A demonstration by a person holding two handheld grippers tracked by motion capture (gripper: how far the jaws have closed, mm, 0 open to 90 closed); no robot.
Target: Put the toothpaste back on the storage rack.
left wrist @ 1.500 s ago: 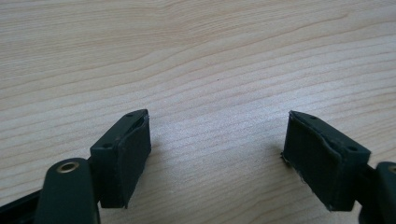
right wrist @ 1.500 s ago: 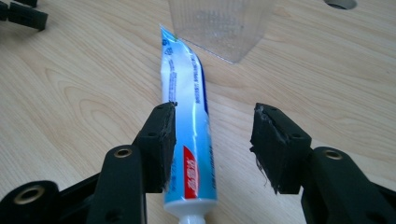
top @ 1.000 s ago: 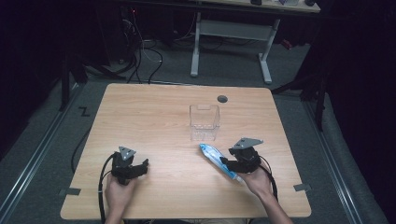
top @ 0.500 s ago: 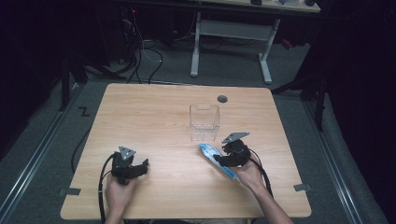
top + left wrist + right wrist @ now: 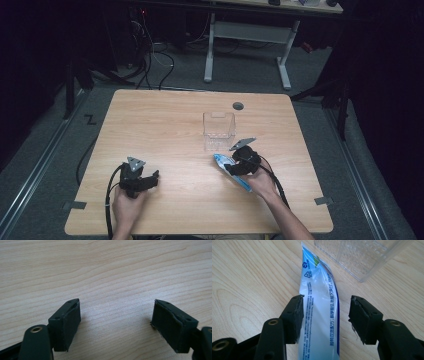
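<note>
Nearby, a clear plastic box (image 5: 219, 131) stood on the desk (image 5: 165, 120) just beyond the right gripper (image 5: 325, 315), whose jaws were spread either side of a flat white-and-blue tube (image 5: 319, 312) (printed, lying on the wood). Well apart, the left gripper (image 5: 116, 322) rested with jaws released.

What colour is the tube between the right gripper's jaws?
The tube is white with a blue edge and blue print, seen best in the right gripper view.
</note>
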